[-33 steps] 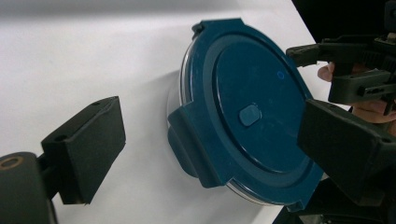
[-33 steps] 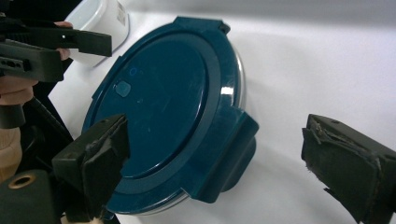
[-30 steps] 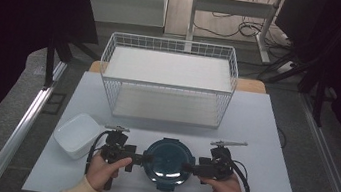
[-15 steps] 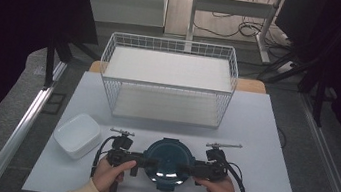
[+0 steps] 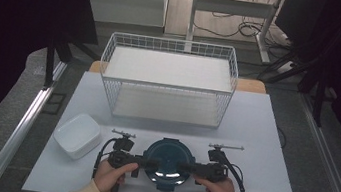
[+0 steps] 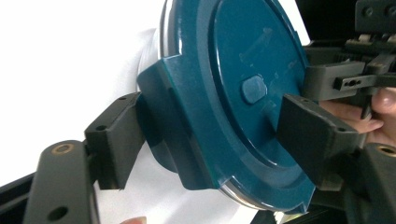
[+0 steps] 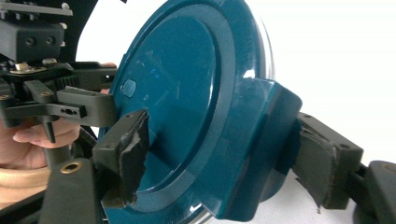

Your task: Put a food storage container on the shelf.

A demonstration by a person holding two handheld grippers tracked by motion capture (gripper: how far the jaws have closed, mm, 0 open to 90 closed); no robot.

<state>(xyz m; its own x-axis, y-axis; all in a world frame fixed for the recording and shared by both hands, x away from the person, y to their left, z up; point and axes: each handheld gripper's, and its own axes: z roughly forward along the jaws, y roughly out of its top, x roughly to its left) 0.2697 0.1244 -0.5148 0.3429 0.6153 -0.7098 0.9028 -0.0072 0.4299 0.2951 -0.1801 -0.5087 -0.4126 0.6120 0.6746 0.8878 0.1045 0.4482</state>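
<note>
A round container with a dark teal lid sits on the white tabletop at the near edge, caught between the two tools. The left tool comes at it from one side and the right tool from the opposite side, each held in a hand. In the left gripper view the left tool's jaws straddle a side latch tab of the lid — one pad against the tab's outer face, the other lying over the lid's top — so it is clamped on the lid's edge. The right gripper view shows the same on the far tab: one jaw pressed on top, the other against the tab, gripping. Beyond the left tool's outer side lies a white square dish; ahead of both tools, well apart, stands a white wire basket
</note>
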